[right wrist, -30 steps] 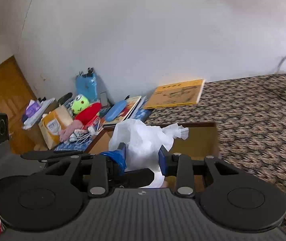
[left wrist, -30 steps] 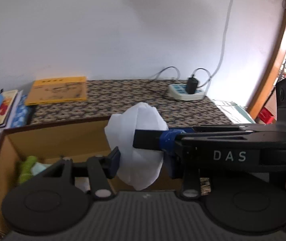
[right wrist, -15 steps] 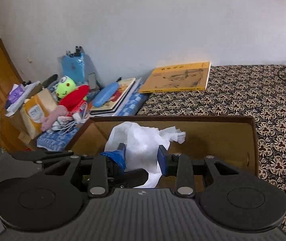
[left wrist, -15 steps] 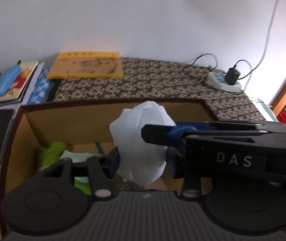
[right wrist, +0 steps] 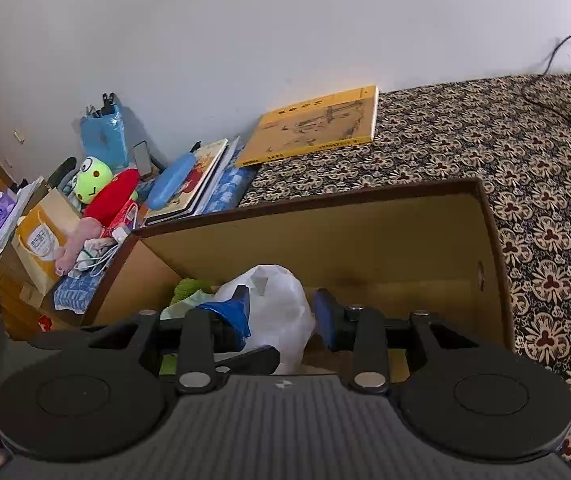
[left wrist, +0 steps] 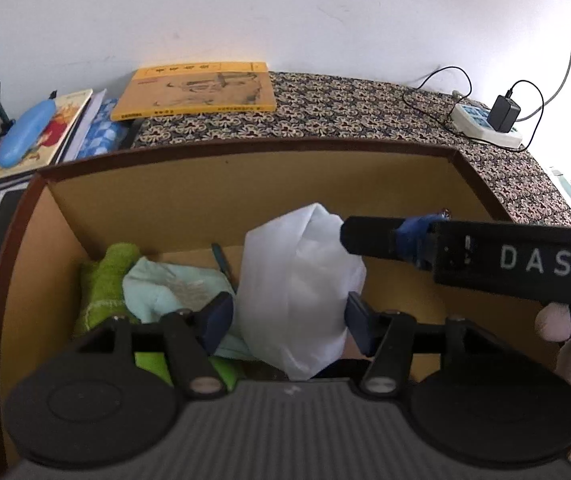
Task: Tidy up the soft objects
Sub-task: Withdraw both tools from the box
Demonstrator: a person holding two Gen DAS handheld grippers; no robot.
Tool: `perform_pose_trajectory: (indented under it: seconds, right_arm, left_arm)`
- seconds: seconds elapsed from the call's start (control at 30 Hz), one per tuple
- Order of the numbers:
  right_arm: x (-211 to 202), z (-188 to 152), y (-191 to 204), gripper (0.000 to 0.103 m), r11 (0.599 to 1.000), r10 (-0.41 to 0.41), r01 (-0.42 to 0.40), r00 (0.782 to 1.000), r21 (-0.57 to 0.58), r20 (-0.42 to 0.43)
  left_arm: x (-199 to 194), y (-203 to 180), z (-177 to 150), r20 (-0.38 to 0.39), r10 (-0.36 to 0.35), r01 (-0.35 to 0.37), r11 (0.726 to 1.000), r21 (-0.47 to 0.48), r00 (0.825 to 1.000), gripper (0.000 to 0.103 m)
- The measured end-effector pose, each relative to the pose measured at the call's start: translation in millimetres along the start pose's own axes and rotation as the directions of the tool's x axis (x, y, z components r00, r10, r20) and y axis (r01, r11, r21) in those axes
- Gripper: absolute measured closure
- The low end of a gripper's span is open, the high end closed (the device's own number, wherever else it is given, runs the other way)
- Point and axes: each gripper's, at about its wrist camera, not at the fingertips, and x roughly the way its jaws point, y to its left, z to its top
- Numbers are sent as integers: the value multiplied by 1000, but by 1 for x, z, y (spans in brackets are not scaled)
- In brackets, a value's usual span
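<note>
Inside the cardboard box (left wrist: pixel 189 200), a green towel (left wrist: pixel 103 280) and pale cloth (left wrist: pixel 165 284) crowd the left. Both claws angle down into it, jaws opening: left claw (left wrist: pixel 289 316) and right claw (right wrist: pixel 281 312) each straddle the white plastic bag (left wrist: pixel 297 276), unclenched. Only the right view shows the frog plush (right wrist: pixel 93 178).
</note>
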Motion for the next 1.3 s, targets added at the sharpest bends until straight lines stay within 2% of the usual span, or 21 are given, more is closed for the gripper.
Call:
perform_pose_trajectory:
  seconds: [0.07, 0.2, 0.43, 1.0, 1.17, 1.3]
  right_arm:
    - [2, -3, 0, 83, 999, -36, 36, 999, -23, 11]
    - [-5, 0, -2, 82, 1000, -25, 25, 998, -8, 52]
    - [-14, 2, -6, 82, 1000, -29, 29, 997, 6, 70]
    - [-62, -5, -26, 81, 996, 60, -67, 991, 57, 118]
    - [-79, -12, -38, 81, 994, 79, -88, 989, 66, 122]
    - [-94, -18, -48, 81, 991, 97, -107, 988, 77, 124]
  left_arm:
    - [1, 1, 1, -5, 3, -3, 1000, -7, 1000, 42]
    - [-2, -2, 5, 1, 38, -38, 999, 17, 999, 40]
    - [-10, -7, 14, -27, 72, -72, 997, 7, 997, 39]
    - [-57, -49, 14, 26, 178, -178, 984, 18, 984, 37]
    - [-63, -68, 10, 21, 184, -184, 983, 14, 983, 37]
    - [-69, -84, 8, 22, 161, -161, 987, 3, 987, 37]
